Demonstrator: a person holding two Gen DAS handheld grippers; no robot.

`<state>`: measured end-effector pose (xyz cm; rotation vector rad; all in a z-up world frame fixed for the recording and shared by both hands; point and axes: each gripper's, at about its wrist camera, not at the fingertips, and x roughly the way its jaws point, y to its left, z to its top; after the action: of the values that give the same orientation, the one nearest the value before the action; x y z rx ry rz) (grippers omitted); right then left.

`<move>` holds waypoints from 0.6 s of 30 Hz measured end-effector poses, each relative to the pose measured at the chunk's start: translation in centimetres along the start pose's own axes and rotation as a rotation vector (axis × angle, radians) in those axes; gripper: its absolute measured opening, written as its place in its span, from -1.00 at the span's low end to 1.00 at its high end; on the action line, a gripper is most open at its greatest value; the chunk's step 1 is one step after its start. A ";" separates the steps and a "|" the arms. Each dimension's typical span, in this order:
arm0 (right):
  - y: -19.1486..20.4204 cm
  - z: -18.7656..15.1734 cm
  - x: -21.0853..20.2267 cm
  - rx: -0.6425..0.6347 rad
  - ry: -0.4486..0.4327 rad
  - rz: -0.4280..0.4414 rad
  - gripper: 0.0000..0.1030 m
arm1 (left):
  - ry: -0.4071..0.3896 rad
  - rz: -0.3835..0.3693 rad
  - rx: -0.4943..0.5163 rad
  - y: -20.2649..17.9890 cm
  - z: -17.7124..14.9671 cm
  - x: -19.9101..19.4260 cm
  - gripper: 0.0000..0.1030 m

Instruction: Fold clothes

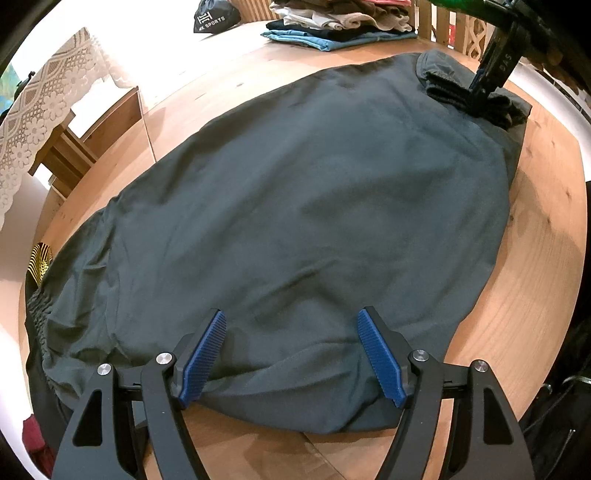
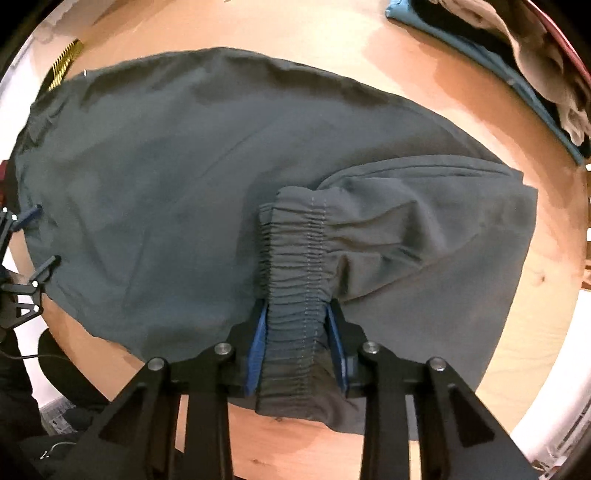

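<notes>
A dark grey garment lies spread flat over the wooden table. My left gripper hovers open over its near edge, the blue pads wide apart with only flat cloth below them. At the far right corner my right gripper pinches the sleeve's ribbed cuff. In the right wrist view the gripper is shut on that gathered elastic cuff, pointing down, with the sleeve folded in over the garment body. The left gripper shows at the left edge.
A stack of folded clothes sits at the table's far side, also visible as a pile at the top right. A black sports bag lies beside it. A lace cloth and wooden furniture stand left of the table. A yellow object lies by the left edge.
</notes>
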<state>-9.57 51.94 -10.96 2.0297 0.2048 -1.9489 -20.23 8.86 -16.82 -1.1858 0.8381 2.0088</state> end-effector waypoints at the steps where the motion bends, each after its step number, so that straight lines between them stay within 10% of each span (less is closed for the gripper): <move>1: 0.2 -0.1 -0.2 0.001 -0.003 0.016 -0.42 | 0.001 0.000 -0.001 0.0 0.0 0.0 0.41; 9: -0.6 -0.8 -1.8 0.048 -0.029 0.169 -0.28 | 0.014 0.007 0.005 -0.1 0.1 0.0 0.41; 18: 5.1 -6.4 -8.4 -0.061 -0.254 -0.014 -0.13 | 0.029 0.021 0.007 -0.3 0.6 0.1 0.41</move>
<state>-2.34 50.18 -1.82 1.7270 0.2160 -2.1561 -20.35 9.54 -16.75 -1.2098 0.8739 2.0083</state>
